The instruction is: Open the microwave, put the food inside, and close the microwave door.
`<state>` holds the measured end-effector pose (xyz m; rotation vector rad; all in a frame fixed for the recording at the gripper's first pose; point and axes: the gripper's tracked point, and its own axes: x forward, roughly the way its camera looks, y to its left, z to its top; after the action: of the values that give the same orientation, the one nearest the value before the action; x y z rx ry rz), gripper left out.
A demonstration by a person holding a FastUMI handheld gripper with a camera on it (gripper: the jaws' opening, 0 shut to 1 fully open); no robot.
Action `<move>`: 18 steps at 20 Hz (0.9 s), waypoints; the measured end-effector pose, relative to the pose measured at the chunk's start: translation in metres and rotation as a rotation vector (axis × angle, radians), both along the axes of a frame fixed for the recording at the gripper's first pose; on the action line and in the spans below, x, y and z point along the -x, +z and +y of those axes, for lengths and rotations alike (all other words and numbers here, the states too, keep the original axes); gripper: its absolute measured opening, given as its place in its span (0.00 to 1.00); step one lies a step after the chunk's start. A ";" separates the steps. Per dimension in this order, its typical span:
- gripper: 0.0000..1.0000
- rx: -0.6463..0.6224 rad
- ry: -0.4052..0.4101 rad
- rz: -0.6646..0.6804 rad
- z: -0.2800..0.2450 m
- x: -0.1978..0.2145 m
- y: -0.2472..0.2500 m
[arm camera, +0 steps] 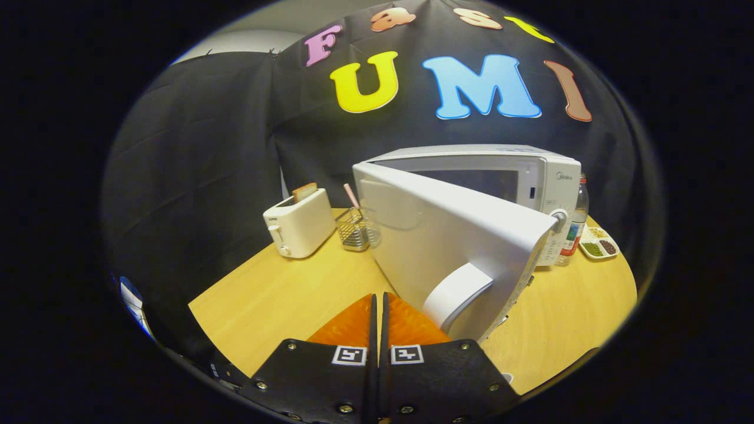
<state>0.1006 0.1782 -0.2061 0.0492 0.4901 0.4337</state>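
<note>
Your gripper has its two fingers pressed together with nothing between them. The white microwave sits on the wooden table, ahead at about 1 o'clock. Its door is swung open toward you, its handle just right of your fingertips. A toaster stands at 11 o'clock.

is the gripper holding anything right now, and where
Nothing: the gripper is shut with its fingers pressed together, empty, beside the open microwave door.
</note>
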 end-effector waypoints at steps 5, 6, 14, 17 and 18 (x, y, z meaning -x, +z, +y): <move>0.01 0.019 -0.060 -0.010 -0.043 -0.042 0.001; 0.01 0.020 -0.074 -0.011 -0.049 -0.050 0.001; 0.01 0.012 -0.182 -0.035 -0.079 -0.115 0.008; 0.01 0.017 -0.207 -0.041 -0.083 -0.134 0.007; 0.01 0.022 -0.218 -0.041 -0.085 -0.142 0.007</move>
<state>0.2421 0.0927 -0.1995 0.0718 0.4435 0.2150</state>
